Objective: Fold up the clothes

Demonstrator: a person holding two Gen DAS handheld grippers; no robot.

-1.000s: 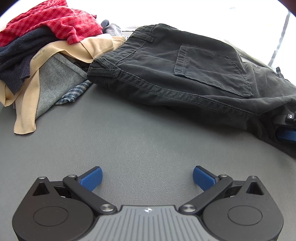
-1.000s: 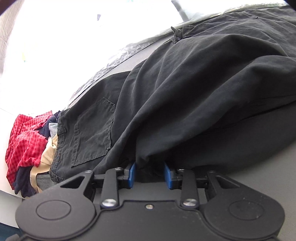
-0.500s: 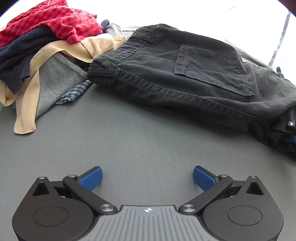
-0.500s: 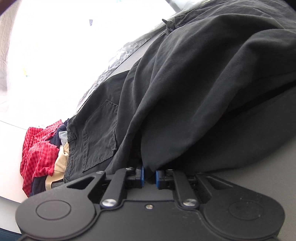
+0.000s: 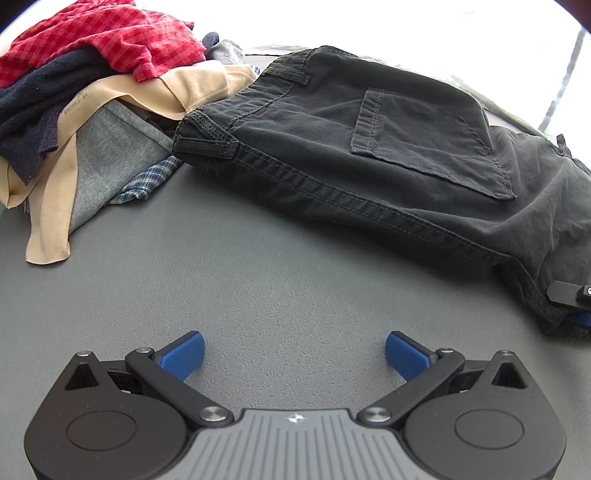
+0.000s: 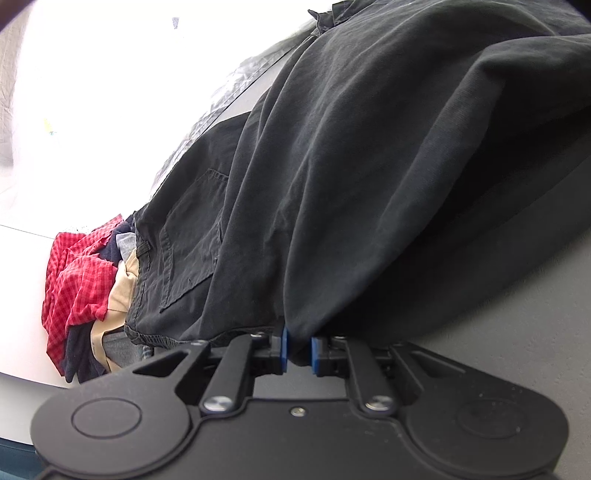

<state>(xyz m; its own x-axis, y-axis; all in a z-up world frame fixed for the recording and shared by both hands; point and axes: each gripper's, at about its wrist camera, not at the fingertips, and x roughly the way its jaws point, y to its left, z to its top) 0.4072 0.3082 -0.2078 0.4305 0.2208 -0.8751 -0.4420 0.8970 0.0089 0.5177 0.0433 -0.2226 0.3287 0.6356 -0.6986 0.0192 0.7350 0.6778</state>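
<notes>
While the right tool (image 6: 297,349) pinches only a thin fold of the black trousers (image 5: 369,147) and the left tool (image 5: 294,354) hovers spread ahead of bare worktop (image 5: 258,277), that cloth may slip free.

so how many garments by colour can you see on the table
black: 1, trousers, pinched by right gripper
red check: 1
navy: 1
beige: 1
grey: 1
blue plaid: 1
total: 6 visible; the pile may hide more
</notes>
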